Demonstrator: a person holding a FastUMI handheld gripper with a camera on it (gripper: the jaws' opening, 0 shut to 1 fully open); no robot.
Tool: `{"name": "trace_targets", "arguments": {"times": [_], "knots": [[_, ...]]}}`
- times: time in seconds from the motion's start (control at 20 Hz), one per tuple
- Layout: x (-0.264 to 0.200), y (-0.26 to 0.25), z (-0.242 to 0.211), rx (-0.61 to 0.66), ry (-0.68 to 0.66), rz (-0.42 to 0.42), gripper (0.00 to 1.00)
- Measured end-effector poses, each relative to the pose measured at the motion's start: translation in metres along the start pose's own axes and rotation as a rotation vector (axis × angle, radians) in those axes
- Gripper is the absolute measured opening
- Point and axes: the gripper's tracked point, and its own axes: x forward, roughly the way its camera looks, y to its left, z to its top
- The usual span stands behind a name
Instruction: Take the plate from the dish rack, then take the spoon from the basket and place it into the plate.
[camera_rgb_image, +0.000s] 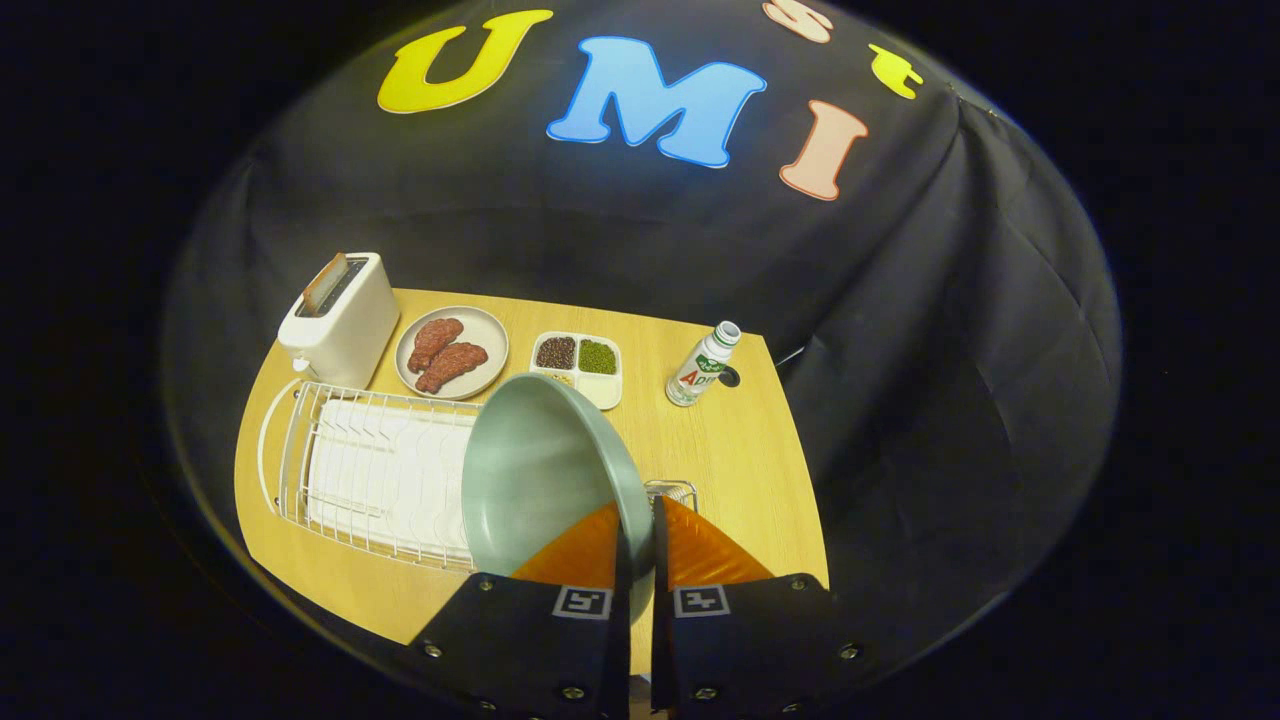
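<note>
The gripper (640, 545) pinches the plate (540, 470) by its rim, both fingers pressing. It hangs tilted above the dish rack (370, 470).

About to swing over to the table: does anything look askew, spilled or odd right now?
Nothing spilled or damaged. The gripper is shut on the rim of the grey-green plate, which hangs steeply tilted above the dish rack, as expected mid-lift. The bottle stands uncapped, a dark cap beside it. Toaster and meat plate sit undisturbed.
</note>
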Motion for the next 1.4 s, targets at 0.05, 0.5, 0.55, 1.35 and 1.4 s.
{"name": "trace_targets", "arguments": {"times": [0.05,0.5,0.55,1.35,1.4], "knots": [[-0.001,-0.006,-0.006,0.006,0.007,0.014,0.08],[0.000,-0.047,-0.078,0.093,-0.001,0.206,0.08],[0.001,-0.052,-0.085,0.103,-0.003,0.219,0.08],[0.054,-0.039,-0.225,0.293,0.125,0.514,0.09],[0.061,-0.033,-0.233,0.307,0.139,0.531,0.08]]}}
